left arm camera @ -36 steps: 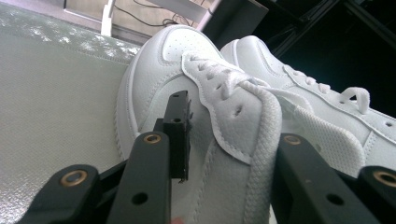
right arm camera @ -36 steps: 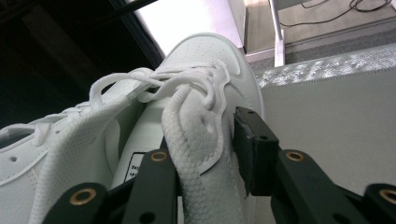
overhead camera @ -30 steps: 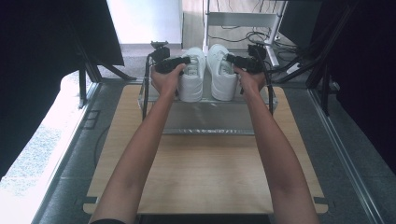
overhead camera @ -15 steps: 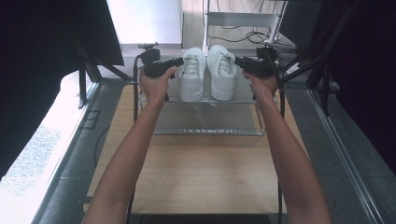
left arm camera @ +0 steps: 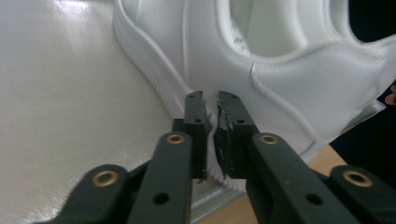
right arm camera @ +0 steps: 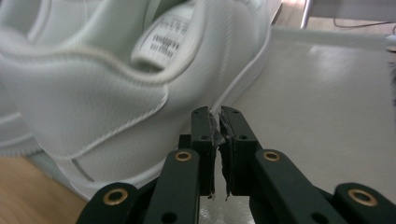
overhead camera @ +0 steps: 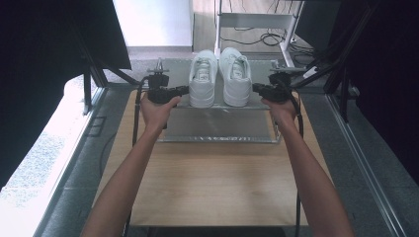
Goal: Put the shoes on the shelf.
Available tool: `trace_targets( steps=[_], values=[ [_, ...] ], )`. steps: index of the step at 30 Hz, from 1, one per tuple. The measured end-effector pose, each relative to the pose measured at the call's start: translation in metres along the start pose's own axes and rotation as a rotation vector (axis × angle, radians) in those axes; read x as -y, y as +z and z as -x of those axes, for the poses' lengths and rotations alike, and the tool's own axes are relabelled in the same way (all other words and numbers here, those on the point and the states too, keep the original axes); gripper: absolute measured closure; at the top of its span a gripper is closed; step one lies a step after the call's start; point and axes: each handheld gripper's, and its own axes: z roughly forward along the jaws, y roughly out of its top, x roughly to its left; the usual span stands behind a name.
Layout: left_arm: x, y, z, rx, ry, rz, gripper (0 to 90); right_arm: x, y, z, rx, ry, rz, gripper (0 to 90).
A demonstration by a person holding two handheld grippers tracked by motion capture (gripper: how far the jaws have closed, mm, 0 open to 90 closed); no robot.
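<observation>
left gripper [overhead camera: 184, 90] clenched on the silvery tray's [overhead camera: 217, 129] edge, upper centre | right gripper [overhead camera: 257, 89] clenched likewise | white sneakers [overhead camera: 220, 77] sit between

I stand at a pale wooden tabletop [overhead camera: 217, 182] set on a grey speckled floor [overhead camera: 368, 163]. Black curtains [overhead camera: 44, 59] hang on both sides, and daylight brightens the floor at my left. Ahead stands a white metal-framed desk [overhead camera: 257, 20] with black cables [overhead camera: 247, 39] lying beneath it.
</observation>
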Motion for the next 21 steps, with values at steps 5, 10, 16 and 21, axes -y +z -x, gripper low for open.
trace_targets(
  steps=[5, 10, 16, 21],
  values=[
    [0.005, 0.002, -0.004, 0.025, -0.042, 0.013, 85.8, 0.003, 0.009, -0.003, 0.019, -0.049, -0.034, 90.0],
    [0.006, 0.004, 0.000, 0.036, -0.064, 0.035, 88.4, 0.005, 0.009, -0.009, 0.025, -0.064, -0.014, 90.0],
    [0.009, 0.010, 0.010, 0.044, -0.072, 0.044, 89.8, 0.004, 0.010, -0.025, 0.046, -0.127, -0.017, 90.0],
    [0.011, 0.009, 0.003, 0.077, -0.106, 0.038, 85.6, 0.006, 0.009, -0.022, 0.017, -0.096, -0.010, 90.0]
  ],
)
